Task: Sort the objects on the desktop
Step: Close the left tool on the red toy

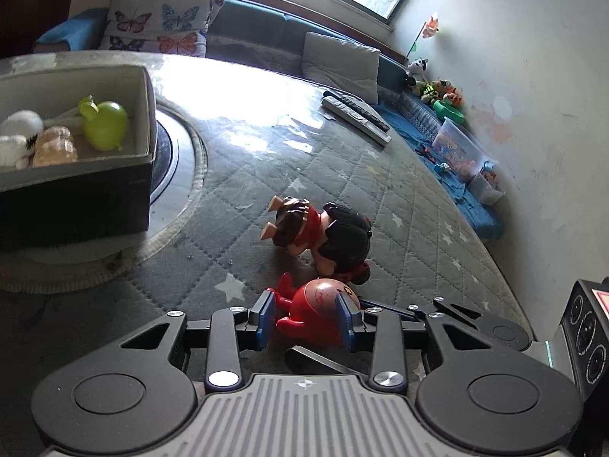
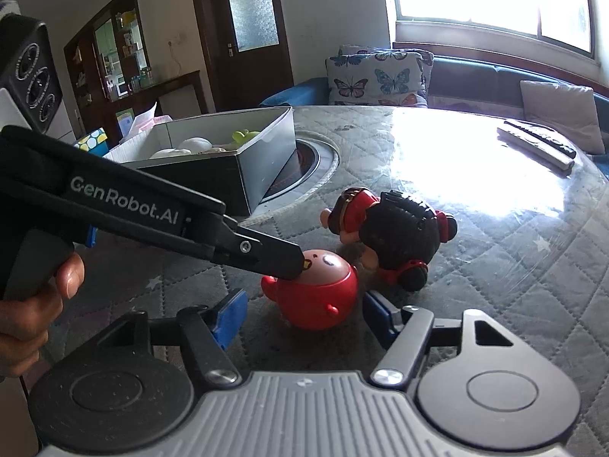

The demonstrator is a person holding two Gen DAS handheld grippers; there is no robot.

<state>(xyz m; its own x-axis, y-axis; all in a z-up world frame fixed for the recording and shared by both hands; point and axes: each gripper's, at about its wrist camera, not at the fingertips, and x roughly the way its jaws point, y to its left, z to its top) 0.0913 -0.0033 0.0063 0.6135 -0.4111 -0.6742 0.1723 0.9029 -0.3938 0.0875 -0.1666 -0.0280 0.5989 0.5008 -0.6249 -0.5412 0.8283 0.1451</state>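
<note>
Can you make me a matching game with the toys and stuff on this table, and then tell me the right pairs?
Things:
1. red round toy
2. green toy
3. remote controls
4. black-and-red figure

Where:
A. inside the box
B. lying on the quilted table cover just beyond the red toy
C. far side of the table, near the grey cushion
D. between the blue pads of the left gripper

Pairs: 1-D, 2-A, 3-C, 4-B
</note>
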